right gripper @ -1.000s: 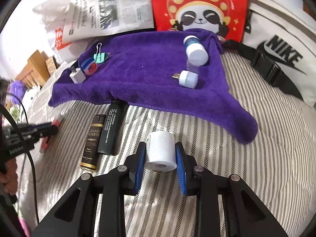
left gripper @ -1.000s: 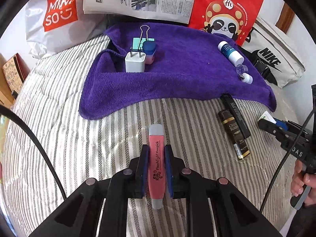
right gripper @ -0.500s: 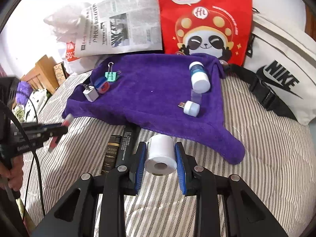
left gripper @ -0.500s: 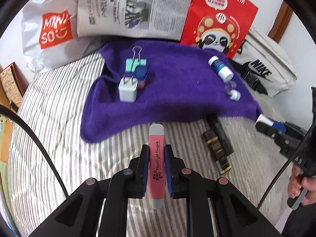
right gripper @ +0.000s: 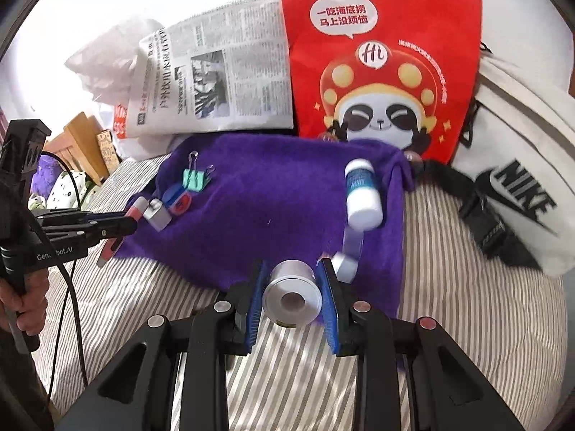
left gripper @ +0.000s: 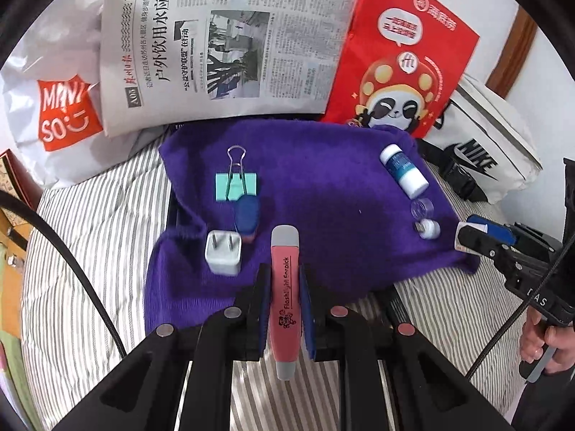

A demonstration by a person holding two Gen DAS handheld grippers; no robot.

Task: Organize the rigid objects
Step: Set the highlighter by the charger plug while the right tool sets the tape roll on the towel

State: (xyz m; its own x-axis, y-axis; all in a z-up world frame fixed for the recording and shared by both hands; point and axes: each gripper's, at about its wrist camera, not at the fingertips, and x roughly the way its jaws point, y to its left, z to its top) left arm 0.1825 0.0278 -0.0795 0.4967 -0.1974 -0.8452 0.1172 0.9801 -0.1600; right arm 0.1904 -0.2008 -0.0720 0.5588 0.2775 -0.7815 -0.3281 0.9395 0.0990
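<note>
Two grippers hang over the near edge of a purple towel (left gripper: 323, 186) spread on the striped bed (left gripper: 90, 251). The left gripper (left gripper: 284, 287) has its fingers clamped on a pink flashlight pen (left gripper: 284, 298), just right of a white plug adapter (left gripper: 222, 253). The right gripper (right gripper: 291, 287) pinches a white tape roll (right gripper: 291, 292), near a small white cap (right gripper: 345, 265). A white bottle (right gripper: 361, 194) lies farther back on the towel.
</note>
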